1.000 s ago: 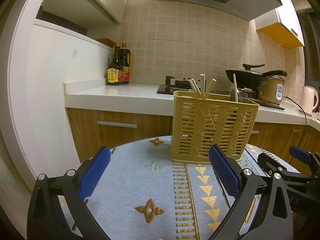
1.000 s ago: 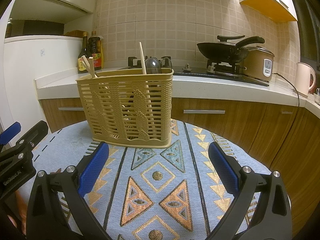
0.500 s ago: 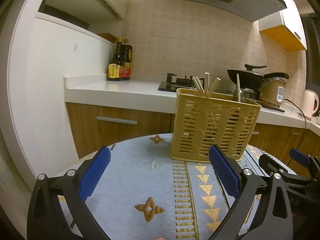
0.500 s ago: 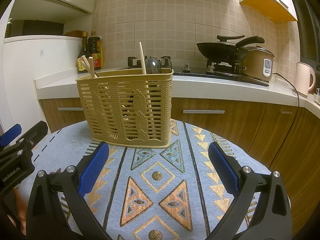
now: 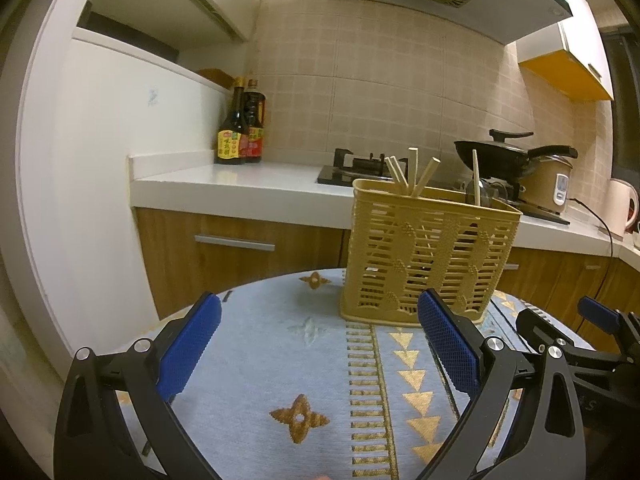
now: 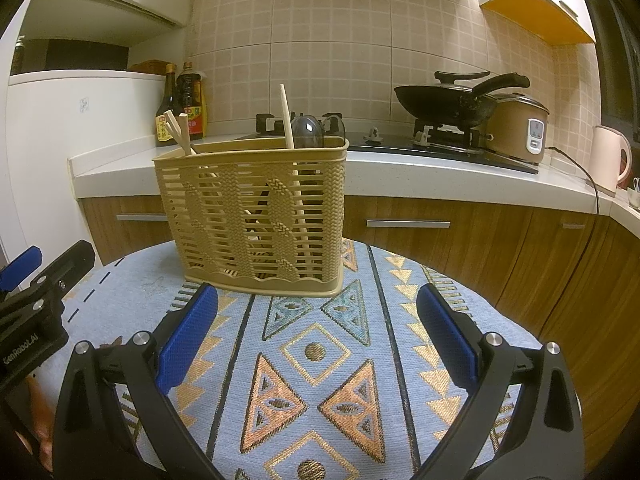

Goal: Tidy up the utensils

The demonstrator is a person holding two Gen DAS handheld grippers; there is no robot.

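Right wrist view: utensil basket (image 6: 256,216) is seen upright on the patterned tablecloth (image 6: 320,360), chopsticks (image 6: 286,116) inside. Right gripper (image 6: 318,334) and left gripper (image 5: 318,338) are held near it, jaws apart, nothing gripped.

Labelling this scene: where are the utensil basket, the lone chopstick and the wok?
utensil basket (image 6: 256,220), right wrist view, front wall
lone chopstick (image 6: 286,116), right wrist view, upper shaft
wok (image 6: 444,100), right wrist view, bowl

Black gripper frames, blue ribbed fingers (image 5: 190,350), silver screws

Utensil basket (image 6: 256,216) blocks table's (image 6: 316,360) far side; near cloth free.
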